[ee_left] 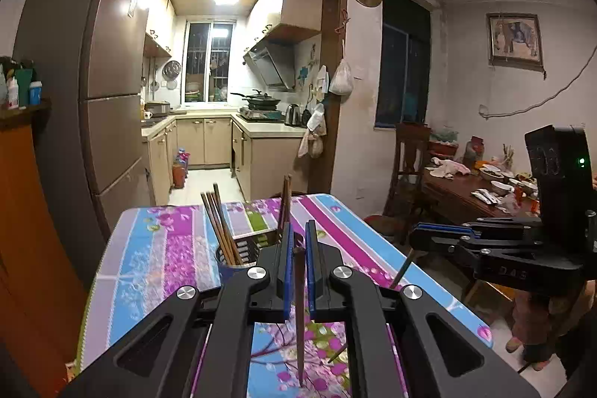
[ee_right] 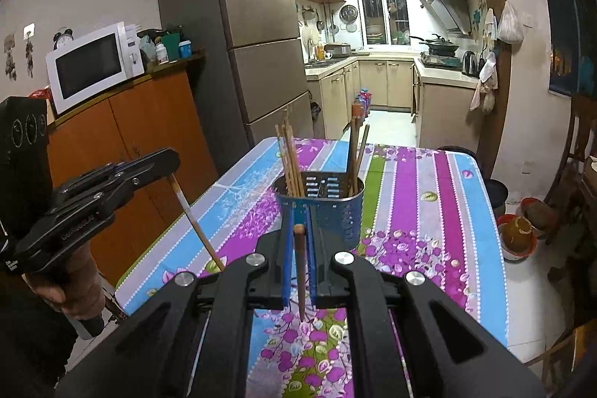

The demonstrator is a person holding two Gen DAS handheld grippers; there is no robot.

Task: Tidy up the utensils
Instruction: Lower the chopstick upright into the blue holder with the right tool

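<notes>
My left gripper (ee_left: 298,230) is shut on a brown chopstick (ee_left: 299,304) that hangs point-down over the floral tablecloth (ee_left: 168,248). Just beyond it stands a blue perforated utensil holder (ee_left: 227,267) with several chopsticks (ee_left: 218,222) upright in it, partly hidden by the fingers. My right gripper (ee_right: 299,222) is shut on another brown chopstick (ee_right: 300,271), also point-down, with the holder (ee_right: 328,204) right behind it. Each gripper shows in the other's view: the right gripper (ee_left: 419,230) at the table's right edge, the left gripper (ee_right: 171,157) at the left, gripping its pale-tipped chopstick (ee_right: 194,219).
An orange cabinet (ee_right: 141,137) with a microwave (ee_right: 93,66) and a tall fridge (ee_right: 253,25) stand to the left of the table. A cluttered wooden dining table (ee_left: 477,196) and chair are to the right. Bowls sit on the floor (ee_right: 518,234) by the table's right edge.
</notes>
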